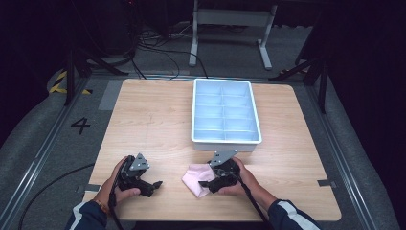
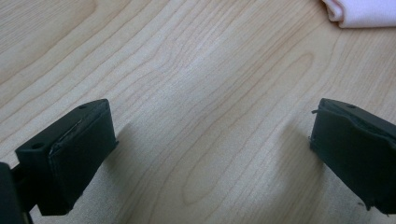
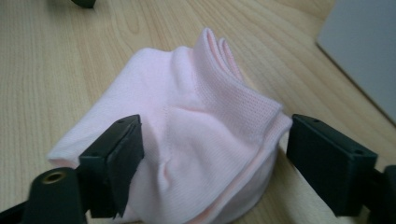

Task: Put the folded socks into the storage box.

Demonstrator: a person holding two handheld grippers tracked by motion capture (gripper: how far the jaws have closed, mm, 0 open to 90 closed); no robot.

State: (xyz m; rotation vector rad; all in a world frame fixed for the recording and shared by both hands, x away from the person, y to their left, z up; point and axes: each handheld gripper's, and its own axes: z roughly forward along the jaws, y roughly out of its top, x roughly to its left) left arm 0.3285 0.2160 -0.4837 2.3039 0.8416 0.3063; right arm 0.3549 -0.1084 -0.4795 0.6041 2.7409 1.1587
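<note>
A folded pale pink sock (image 1: 193,178) lies on the wooden table (image 1: 153,124) near its front edge. My right gripper (image 1: 207,186) points left at it, and its jaws straddle it. In the right gripper view the sock (image 3: 201,135) bulges between the wide-apart jaws of the right gripper (image 3: 212,158). The left jaw overlaps its edge; the right jaw stands just off the cuff. My left gripper (image 1: 152,188) rests a short way left of the sock and is open. In its own view the left gripper (image 2: 205,154) spans bare wood, with a corner of the sock (image 2: 362,11) at the top right.
A white tray (image 1: 225,142) with several empty compartments stands behind the sock, at the middle right of the table; its wall (image 3: 369,51) appears in the right gripper view. Cables and a metal frame lie on the floor beyond the table.
</note>
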